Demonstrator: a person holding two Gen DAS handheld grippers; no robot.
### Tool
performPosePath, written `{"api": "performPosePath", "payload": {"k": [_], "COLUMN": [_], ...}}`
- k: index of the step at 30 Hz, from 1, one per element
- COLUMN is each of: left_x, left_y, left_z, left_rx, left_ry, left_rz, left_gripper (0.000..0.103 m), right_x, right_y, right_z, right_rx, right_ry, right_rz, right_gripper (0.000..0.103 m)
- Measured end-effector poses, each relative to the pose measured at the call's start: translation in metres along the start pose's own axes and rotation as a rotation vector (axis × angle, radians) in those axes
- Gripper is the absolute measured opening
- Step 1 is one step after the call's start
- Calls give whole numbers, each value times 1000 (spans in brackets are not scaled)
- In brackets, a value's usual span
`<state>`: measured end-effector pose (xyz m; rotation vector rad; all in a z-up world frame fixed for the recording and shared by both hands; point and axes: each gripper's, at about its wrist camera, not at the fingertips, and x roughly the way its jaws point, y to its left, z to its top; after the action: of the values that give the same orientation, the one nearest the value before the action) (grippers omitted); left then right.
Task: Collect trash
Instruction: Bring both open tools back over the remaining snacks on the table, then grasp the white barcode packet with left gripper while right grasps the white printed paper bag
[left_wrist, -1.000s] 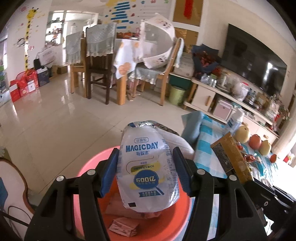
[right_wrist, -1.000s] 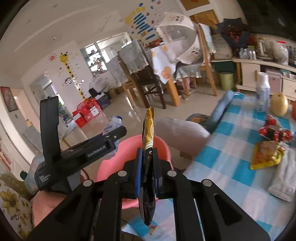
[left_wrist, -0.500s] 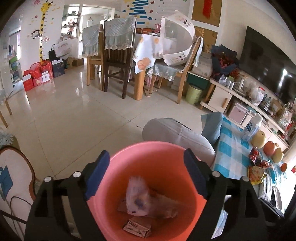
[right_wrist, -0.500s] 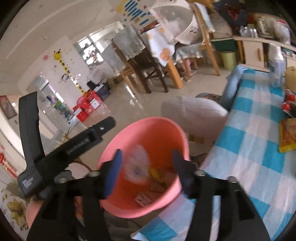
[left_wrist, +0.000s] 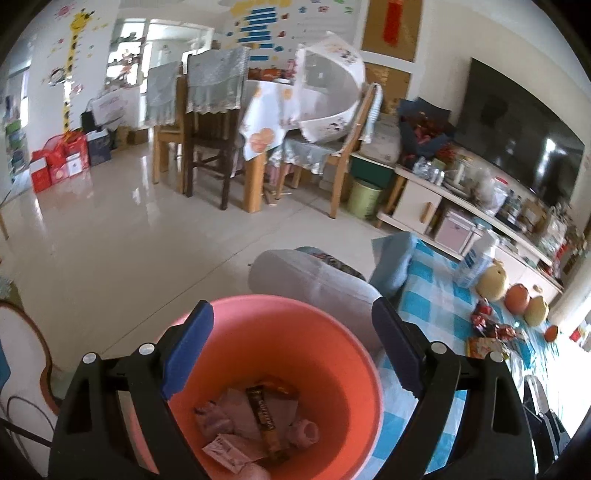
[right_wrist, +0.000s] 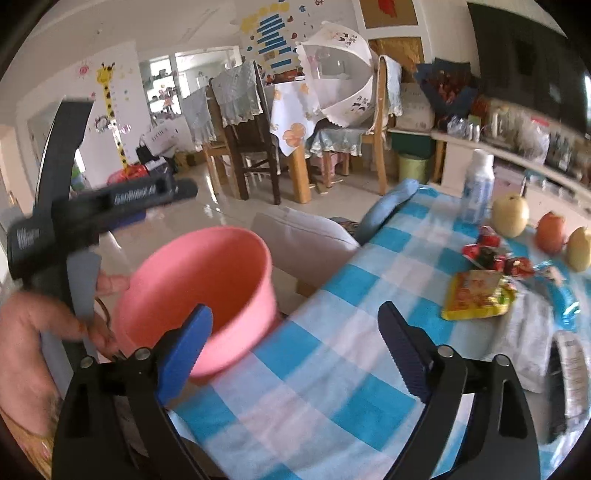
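A pink bucket (left_wrist: 332, 343) stands beside the checked table; it also shows in the right wrist view (right_wrist: 207, 273). Inside it lie crumpled wrappers, a clear milk pouch (left_wrist: 236, 413) and a brown-gold wrapper (left_wrist: 264, 413). My left gripper (left_wrist: 291, 343) is open and empty, right above the bucket. My right gripper (right_wrist: 295, 339) is open and empty over the table's blue checked cloth (right_wrist: 332, 369), just right of the bucket. A yellow snack bag (right_wrist: 476, 295) and red candy wrappers (right_wrist: 487, 254) lie on the table to the right.
Fruit (right_wrist: 511, 214) and a white bottle (right_wrist: 478, 184) stand at the table's far side. A grey cushioned seat (left_wrist: 314, 277) sits behind the bucket. Dining chairs and a covered table (left_wrist: 258, 122) are across the tiled floor. A TV shelf (left_wrist: 480, 192) runs along the right wall.
Both grippers opened and dropped their loads into the bucket: the left let go of the milk pouch, the right of the brown-gold wrapper. The right gripper has swung right over the table.
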<state>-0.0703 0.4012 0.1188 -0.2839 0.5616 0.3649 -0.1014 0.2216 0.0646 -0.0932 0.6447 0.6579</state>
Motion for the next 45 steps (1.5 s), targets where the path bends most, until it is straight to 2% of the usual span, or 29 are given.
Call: {"api": "performPosePath", "payload": {"k": [4,9,18,27,35,45], "left_x": [1,-6,-14,-20,-30,-31], "left_y": [-21,-53,-98,-127,-163,-215], "left_z": [-5,-13,-26,-37,-51,-72], "left_rx": [42,140,221,205,278,397], "left_ry": [-11,-88,-176,-132,-161,-139], "left_rz": [-28,-34,-156,-238,-236,-255], "left_gripper": [88,88,88,88,88,88], "right_x": [-12,-25,-54,-72,-92,-132], "right_y": [-17,-42,-81,-109,-147,-204], "right_z": [-13,-29,-40,-51,-58,-67], "right_rx": [-8,8,86,102,150,273], "right_ry": [-2,22,3,1,-7,-62], "right_rz": [-53,-129,-192,-254,-324,-416], "right_gripper": [97,98,98,98,98,98]}}
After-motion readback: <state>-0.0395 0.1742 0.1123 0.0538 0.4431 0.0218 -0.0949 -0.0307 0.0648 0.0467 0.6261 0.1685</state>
